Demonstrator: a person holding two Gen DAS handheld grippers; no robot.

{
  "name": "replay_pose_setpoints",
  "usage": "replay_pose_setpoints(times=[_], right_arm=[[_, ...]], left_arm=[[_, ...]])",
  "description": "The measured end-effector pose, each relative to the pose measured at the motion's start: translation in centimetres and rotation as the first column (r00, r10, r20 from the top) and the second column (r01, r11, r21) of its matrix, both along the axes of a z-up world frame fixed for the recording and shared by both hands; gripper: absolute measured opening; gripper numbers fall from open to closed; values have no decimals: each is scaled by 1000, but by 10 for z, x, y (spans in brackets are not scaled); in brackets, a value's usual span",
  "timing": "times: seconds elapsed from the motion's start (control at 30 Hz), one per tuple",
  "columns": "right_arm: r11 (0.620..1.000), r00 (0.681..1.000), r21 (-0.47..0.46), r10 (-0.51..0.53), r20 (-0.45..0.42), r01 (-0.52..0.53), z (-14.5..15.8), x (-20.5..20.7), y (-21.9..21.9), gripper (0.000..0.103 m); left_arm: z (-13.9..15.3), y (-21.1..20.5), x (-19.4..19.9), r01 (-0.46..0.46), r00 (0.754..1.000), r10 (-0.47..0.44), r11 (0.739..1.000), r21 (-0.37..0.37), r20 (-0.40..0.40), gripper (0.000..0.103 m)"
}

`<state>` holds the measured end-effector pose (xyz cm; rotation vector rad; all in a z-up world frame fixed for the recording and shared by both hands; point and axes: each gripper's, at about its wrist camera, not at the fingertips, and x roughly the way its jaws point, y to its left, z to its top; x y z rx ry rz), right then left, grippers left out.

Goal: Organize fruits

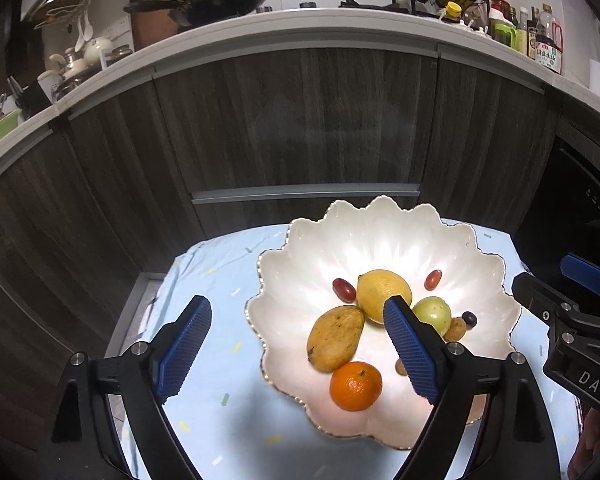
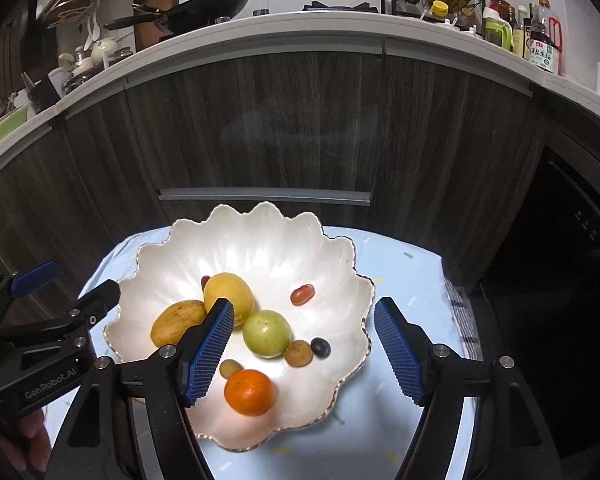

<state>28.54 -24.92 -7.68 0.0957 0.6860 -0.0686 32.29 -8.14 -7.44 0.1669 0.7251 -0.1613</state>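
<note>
Hand-held gripper (image 2: 304, 354) pair gaping, empty; fruits in scalloped bowl (image 2: 340, 264)

Small table under a pale blue cloth (image 2: 396, 276) (confetti-like flecks), white scalloped bowl (image 2: 260, 240) resting centrally, checked towel (image 2: 466, 320) at three o'clock

The left gripper (image 1: 298, 350) points forward and down, its jaws set wide apart with nothing pressed between the blue ribbed pads (image 1: 412, 350). The right gripper (image 2: 304, 354) slopes down the same way, jaws likewise parted and gripping nothing. The two sit side by side: from the left wrist view the right gripper's black body enters at about 3 o'clock, and from the right wrist view the left gripper's body enters at about 9 o'clock. Part of a hand (image 2: 32, 436) shows at 8 o'clock there.
</note>
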Motion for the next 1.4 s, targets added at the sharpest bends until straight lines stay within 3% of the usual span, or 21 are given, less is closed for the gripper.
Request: replay_pose_setpoints(times=[0.8, 1.4], right_arm=[[999, 999, 28, -45, 13, 45, 30, -87, 13, 77], [996, 996, 44, -79, -36, 81, 12, -159, 24, 77]], left_arm=[[43, 25, -92, -34, 999, 34, 999, 0, 31, 93], [26, 47, -161, -53, 998, 54, 997, 47, -20, 94]])
